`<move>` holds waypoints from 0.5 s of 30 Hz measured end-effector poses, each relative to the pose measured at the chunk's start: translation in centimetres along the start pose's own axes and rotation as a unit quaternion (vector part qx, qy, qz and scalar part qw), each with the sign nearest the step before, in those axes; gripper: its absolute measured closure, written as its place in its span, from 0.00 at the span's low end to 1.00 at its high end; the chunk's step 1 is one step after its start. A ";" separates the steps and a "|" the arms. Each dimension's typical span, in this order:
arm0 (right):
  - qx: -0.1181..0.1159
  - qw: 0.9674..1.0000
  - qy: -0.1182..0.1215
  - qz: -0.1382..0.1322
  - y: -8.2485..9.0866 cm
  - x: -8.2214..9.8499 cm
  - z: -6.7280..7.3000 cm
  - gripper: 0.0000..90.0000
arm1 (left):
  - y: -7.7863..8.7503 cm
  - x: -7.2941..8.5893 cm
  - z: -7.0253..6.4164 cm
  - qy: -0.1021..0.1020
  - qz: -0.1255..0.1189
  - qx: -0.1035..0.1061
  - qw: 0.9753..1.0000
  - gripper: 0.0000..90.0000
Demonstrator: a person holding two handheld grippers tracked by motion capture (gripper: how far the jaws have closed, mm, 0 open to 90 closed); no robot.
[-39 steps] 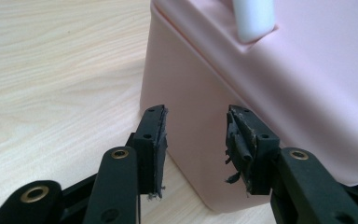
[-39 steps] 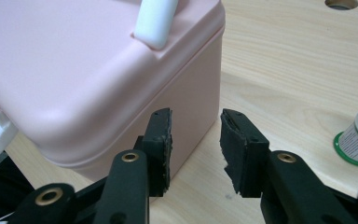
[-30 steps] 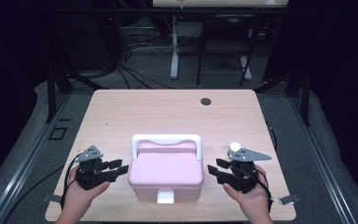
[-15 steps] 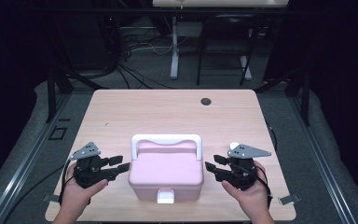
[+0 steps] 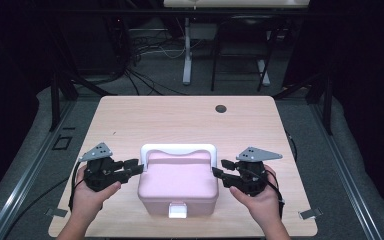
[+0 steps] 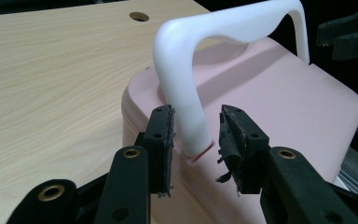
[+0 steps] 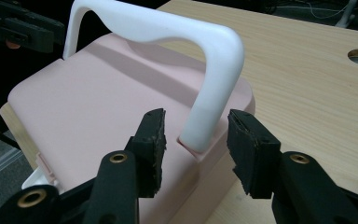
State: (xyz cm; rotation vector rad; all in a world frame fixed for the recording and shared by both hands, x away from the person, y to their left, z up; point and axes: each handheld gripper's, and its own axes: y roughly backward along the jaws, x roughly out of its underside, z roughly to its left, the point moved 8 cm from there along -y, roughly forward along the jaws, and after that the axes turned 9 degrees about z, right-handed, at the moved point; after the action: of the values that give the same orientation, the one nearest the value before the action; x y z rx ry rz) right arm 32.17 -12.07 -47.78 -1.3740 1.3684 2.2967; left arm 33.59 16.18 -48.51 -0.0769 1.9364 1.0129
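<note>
- Table [image 5: 130, 120]: I see open wood behind the box; a round hole [image 5: 221, 108] lies near the far edge.
- Pink box [image 5: 178, 182]: sits near the front edge, white handle [image 5: 178, 148] upright, latch facing me.
- Left gripper [image 5: 139, 167]: hand level, pointing inward; jaws have just been closing, handle's left leg between them, pads [image 6: 161, 135] not yet pressing.
- Right gripper [image 5: 218, 171]: mirrored pose; jaws spread around the right leg, gaps on both sides.
</note>
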 end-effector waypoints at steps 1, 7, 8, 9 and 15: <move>0.000 1.000 0.000 0.000 0.0 0.0 0.0 0.63 | -0.1 -0.1 0.0 0.003 -0.001 0.000 1.000 0.72; -0.006 1.000 -0.005 0.009 -1.0 -0.6 -0.2 0.65 | -0.6 -0.9 0.4 0.004 0.005 -0.006 1.000 0.72; -0.006 1.000 -0.005 0.009 -1.0 -0.6 -0.2 0.65 | -0.6 -0.9 0.4 0.004 0.005 -0.006 1.000 0.72; -0.003 1.000 -0.006 0.011 -1.1 -0.7 -0.4 0.68 | -0.6 -1.0 0.5 0.007 0.006 -0.003 1.000 0.71; 0.003 1.000 -0.005 0.012 -1.3 -0.8 -0.6 0.71 | -0.9 -1.2 0.5 0.014 0.004 0.001 1.000 0.71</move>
State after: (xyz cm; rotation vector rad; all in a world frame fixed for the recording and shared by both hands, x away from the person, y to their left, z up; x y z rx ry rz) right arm 33.66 -11.53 -48.08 -1.3496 1.3945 2.3096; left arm 35.00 15.59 -48.29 -0.0832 1.9643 1.0211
